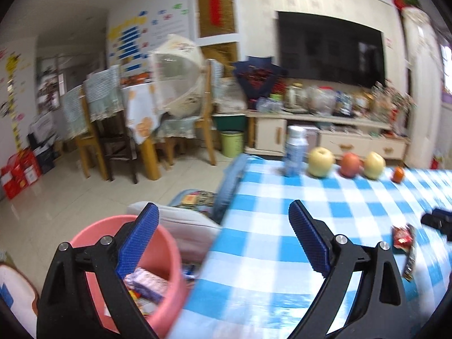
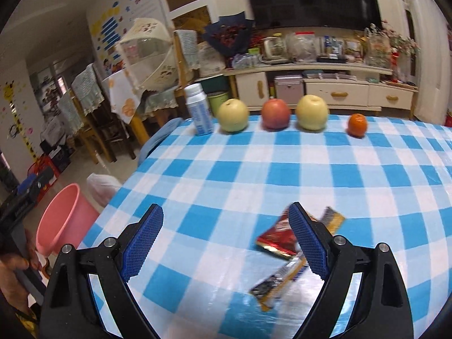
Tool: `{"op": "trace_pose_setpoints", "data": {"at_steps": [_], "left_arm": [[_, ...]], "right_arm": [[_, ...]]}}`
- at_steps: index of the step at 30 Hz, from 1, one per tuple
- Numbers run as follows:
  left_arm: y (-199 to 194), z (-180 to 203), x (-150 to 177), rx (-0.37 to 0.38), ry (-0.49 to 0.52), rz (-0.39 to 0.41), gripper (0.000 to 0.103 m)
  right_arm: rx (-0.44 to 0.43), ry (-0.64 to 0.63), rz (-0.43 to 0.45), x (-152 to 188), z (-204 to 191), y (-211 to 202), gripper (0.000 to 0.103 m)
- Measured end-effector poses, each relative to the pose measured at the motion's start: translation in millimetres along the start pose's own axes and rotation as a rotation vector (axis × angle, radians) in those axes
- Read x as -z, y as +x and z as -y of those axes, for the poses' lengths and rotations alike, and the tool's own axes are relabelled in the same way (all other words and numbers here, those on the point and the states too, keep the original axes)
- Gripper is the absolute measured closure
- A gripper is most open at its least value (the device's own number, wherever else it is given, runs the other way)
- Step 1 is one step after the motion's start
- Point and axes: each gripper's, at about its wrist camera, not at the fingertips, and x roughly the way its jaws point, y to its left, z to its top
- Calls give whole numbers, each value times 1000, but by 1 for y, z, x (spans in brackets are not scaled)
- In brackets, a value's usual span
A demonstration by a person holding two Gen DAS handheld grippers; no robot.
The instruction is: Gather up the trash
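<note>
Two spread grippers over a blue checked table (image 2: 254,175)

Pink bin (image 1: 169,257) beside the table edge holds wrappers; left gripper (image 1: 223,240) above it, released. Right gripper (image 2: 226,240) released, empty, over a red wrapper (image 2: 278,240) and striped wrapper (image 2: 279,278) on the cloth.

The table is covered by a blue-and-white checked cloth (image 2: 254,169) with a soft, matt weave, overlaid near the front by a clear film that catches glare. The two wrappers (image 2: 278,241) are made of glossy, crinkled foil. The pink bin (image 1: 169,257) looks like smooth, matt plastic. The gripper fingers (image 2: 144,243) are faced with blue pads of a rough, dotted texture, carried on matt black plastic frames fastened with shiny metal pins. The fruit (image 2: 233,115) is smooth-skinned. The floor (image 1: 70,197) is laid with glossy tiles.
</note>
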Motion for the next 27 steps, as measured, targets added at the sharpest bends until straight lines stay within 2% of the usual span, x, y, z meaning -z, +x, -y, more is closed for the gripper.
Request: {"op": "trace_pose_setpoints", "data": {"at_steps": [9,12,17,19,22,27], "left_arm": [[-4,99,14,196,168,-39,9],[-4,130,25,286,206,-77,9],[1,183,47,490,287,-178,10],[4,206,57,539,334,-207,10],[8,236,71,576,405,-239,10],[19,274,84,634,432,-299,10]], "right_arm": [[61,92,12,-6,65,-20,14],[68,103,8,-9,83,-26,14],[65,112,-17,-11,113,-30,14],[80,119,-24,-11,124,-30,14],[93,128,-34,-10,136,-29,14],[112,134,-46,-9,148,-24,14]]}}
